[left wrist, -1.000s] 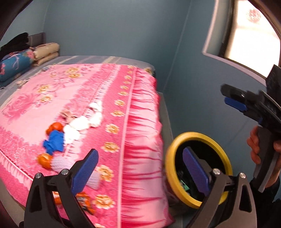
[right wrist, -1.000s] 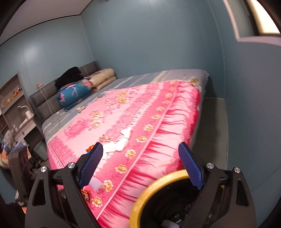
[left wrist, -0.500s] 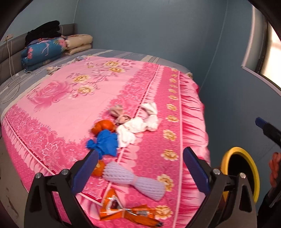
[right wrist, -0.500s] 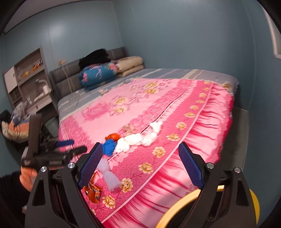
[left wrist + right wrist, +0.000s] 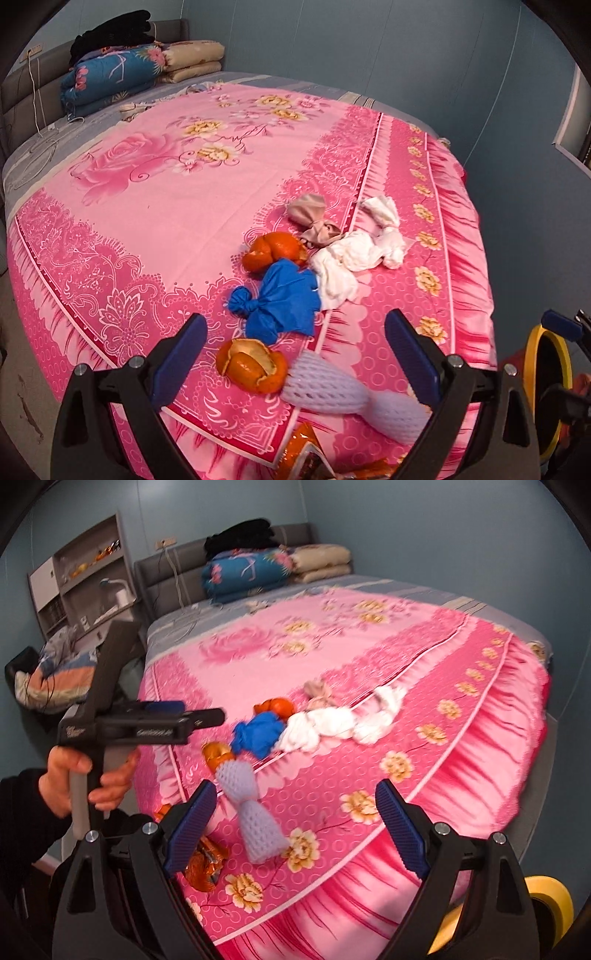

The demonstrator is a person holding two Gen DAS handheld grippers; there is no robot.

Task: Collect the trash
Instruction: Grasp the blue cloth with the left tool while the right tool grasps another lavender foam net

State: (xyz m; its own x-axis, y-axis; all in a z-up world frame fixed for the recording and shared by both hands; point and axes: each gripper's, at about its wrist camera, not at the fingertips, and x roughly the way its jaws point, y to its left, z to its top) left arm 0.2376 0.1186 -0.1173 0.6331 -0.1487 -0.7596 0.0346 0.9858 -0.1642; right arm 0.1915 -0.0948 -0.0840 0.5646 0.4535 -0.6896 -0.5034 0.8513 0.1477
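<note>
Trash lies on the pink floral bedspread (image 5: 155, 206) near its front corner: two orange peels (image 5: 253, 363) (image 5: 275, 251), a blue knotted bag (image 5: 280, 302), white crumpled tissues (image 5: 354, 258), a beige wad (image 5: 314, 218), a white foam fruit net (image 5: 343, 395) and an orange wrapper (image 5: 306, 458). My left gripper (image 5: 295, 354) is open and empty, just above the near peel and net. My right gripper (image 5: 295, 830) is open and empty, over the foam net (image 5: 255, 812) at the bed edge. The yellow-rimmed bin (image 5: 546, 391) stands on the floor at right.
Folded quilts (image 5: 122, 74) and dark clothes are stacked at the headboard. A shelf unit (image 5: 85, 579) and a chair with laundry stand beside the bed. Blue walls close in at the right. The bin's rim also shows in the right wrist view (image 5: 550, 897).
Both grippers swung away from the bin toward the bed. The trash pile has come much closer in both views. Both stay open and empty.
</note>
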